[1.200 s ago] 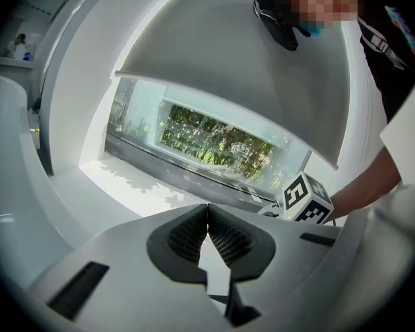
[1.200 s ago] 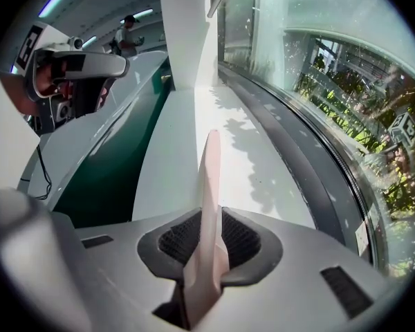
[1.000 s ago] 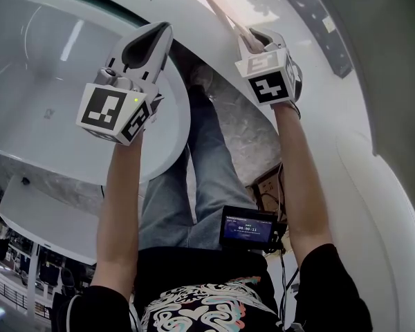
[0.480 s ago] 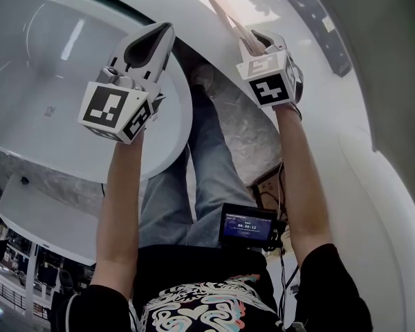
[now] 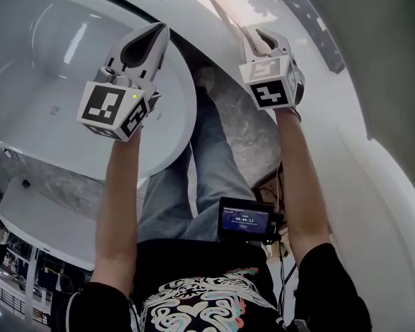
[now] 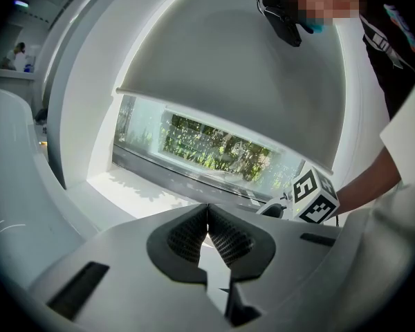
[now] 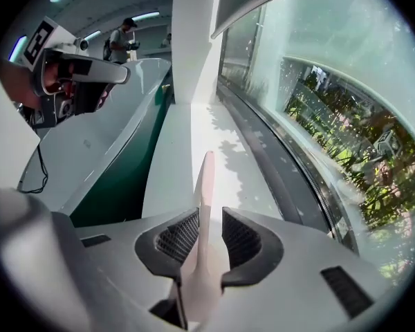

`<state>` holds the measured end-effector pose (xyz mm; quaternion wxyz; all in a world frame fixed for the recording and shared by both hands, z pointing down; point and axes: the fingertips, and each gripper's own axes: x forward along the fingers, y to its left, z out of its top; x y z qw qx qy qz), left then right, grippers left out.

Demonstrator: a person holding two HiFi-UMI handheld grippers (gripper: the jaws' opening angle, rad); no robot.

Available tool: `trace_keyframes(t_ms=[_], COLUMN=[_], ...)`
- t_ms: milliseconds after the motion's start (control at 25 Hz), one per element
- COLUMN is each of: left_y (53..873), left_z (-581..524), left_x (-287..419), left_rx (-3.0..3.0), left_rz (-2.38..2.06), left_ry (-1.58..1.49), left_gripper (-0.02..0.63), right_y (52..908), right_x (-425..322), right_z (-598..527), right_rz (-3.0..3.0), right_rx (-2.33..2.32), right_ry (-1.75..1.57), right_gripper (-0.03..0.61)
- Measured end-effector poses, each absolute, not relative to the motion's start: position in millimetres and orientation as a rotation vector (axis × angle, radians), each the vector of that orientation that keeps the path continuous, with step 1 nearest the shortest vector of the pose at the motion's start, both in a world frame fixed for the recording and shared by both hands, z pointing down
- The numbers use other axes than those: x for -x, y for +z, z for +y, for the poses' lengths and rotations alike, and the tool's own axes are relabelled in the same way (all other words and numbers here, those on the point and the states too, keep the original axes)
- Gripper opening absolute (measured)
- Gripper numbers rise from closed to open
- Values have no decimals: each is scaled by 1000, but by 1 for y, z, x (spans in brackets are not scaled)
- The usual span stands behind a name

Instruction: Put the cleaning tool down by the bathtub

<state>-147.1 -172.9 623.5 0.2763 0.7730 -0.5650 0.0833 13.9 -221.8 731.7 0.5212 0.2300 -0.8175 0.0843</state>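
Clamped in the right gripper [image 7: 209, 216], one cleaning tool [image 7: 205, 182]: a slim pale handle, pinched low between the pads, jutting forward above the white ledge [image 7: 183, 137] just beside the bathtub [image 7: 97, 144]; held up, not laid down. Shown only in the right gripper view: one long window [image 7: 318, 116] along that ledge with greenery outside; one far-off person [image 7: 124, 37] standing past the tub.

Shown only in the left gripper view: left gripper [image 6: 207, 209] closed tip to tip, nothing between the pads.

Shown only in the head view: both bare forearms reaching forward; left gripper [image 5: 155, 34] above the tub's rim [image 5: 183, 109]; right gripper [image 5: 261, 39] off to the side, over the ledge [image 5: 194, 5]; the tool [image 5: 225, 12] as a thin strip pointing away from the body; one small lit screen [image 5: 245, 221] at the waist; marbled floor [image 5: 242, 130] between tub and wall.

Counted: two grippers, one shut empty and one gripping; one tool; one bathtub; one window; one screen.
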Motion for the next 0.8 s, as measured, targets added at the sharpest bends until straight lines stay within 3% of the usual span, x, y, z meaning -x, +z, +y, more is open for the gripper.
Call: trace_keyframes(t_ms=[440, 800], left_y=[573, 522], left_z=[-154, -146], left_x=[150, 165], left_rx=[-2148, -2167], left_rz=[-1527, -1562], left_ry=[302, 289], left_gripper=[17, 17], right_y=[672, 607], right_x=[-31, -33], right_z=[-202, -200], right_rz=[-1990, -2029], right_rx=[-688, -794], right_ry=[177, 131], right_gripper=[110, 57])
